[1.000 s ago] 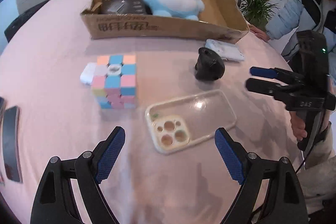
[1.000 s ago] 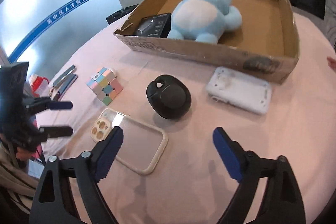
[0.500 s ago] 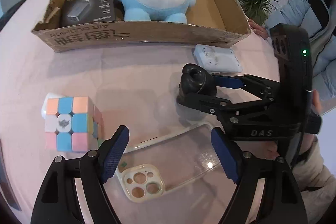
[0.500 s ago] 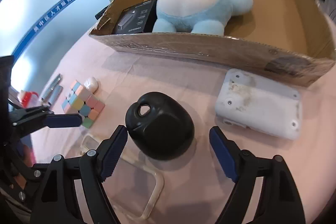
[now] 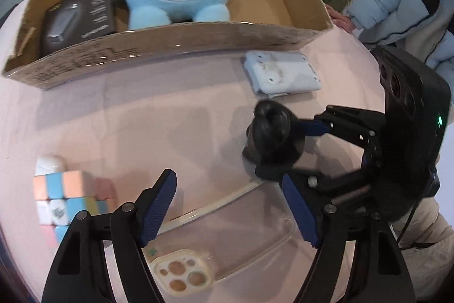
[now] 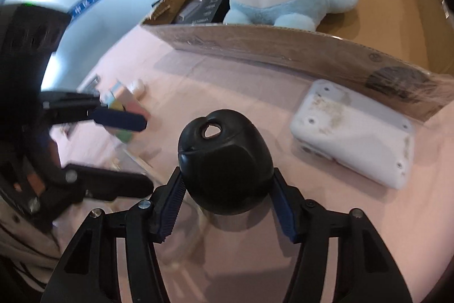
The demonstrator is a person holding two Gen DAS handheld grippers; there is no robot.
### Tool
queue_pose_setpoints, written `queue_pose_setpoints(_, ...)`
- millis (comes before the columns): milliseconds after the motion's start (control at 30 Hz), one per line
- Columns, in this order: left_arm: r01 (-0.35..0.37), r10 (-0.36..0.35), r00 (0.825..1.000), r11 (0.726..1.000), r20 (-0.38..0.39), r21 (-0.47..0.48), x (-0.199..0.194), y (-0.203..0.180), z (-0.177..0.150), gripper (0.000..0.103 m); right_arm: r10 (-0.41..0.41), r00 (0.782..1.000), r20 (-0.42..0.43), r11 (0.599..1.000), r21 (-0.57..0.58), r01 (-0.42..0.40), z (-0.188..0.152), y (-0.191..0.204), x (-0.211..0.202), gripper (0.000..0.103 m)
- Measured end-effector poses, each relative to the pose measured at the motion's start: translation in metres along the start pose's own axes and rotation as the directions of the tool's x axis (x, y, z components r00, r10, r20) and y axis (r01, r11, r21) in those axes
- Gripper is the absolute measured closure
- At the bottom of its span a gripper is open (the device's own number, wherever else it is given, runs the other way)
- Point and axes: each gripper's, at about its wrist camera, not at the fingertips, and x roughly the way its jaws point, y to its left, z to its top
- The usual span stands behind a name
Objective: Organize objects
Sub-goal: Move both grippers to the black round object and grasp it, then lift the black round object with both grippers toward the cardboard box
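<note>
Left wrist view first, read from its left edge across: the pastel-coloured puzzle cube (image 5: 66, 203) sits at nine o'clock with a small white rounded case (image 5: 48, 165) touching its far side. The left gripper (image 5: 229, 212) hangs just above the clear plastic phone case with a cream camera cut-out (image 5: 227, 240), which lies flat on the pink counter (image 5: 147, 127). Its jaws have just been closing a little yet stand released, pads either side of the case and pressing nothing. At three o'clock the right gripper (image 5: 279, 148) has come in over the glossy black rounded, helmet-shaped object (image 5: 269, 132).

Right wrist view shows the bigger change. The right gripper's (image 6: 227, 203) jaws have just been closing and are now clenched on the black object (image 6: 224, 161), a blue pad pressed to each flank; a second ago that object lay clear ahead of wide jaws. It appears still to rest on the counter, near the middle, just short of the brown cardboard box (image 6: 283, 47) at twelve o'clock. A white rectangular plastic device (image 6: 354, 132) lies at two o'clock.

The grasp looks made, so lifting toward the box probably follows. The object is smooth, domed and dark, with a small triangular opening near its top; it could slip.
</note>
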Motion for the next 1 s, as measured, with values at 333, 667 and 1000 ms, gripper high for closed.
queue_pose_setpoints(333,0.074,-0.072,0.997,0.995,-0.031,0.073,0.016,-0.030,0.011,0.030,0.016,1.000,0.010,0.997,-0.070,-0.015,-0.014,0.004,-0.009,0.046)
queue_pose_setpoints(667,0.074,-0.066,0.995,0.991,-0.077,0.110,0.031,-0.046,0.020,0.051,-0.012,0.999,0.034,0.996,-0.087,0.015,-0.015,0.007,-0.007,0.046)
queue_pose_setpoints(1000,0.069,-0.063,0.996,0.992,-0.061,0.109,0.030,-0.048,0.018,0.051,-0.016,0.999,0.045,0.996,-0.087,0.019,-0.014,0.005,-0.007,0.047)
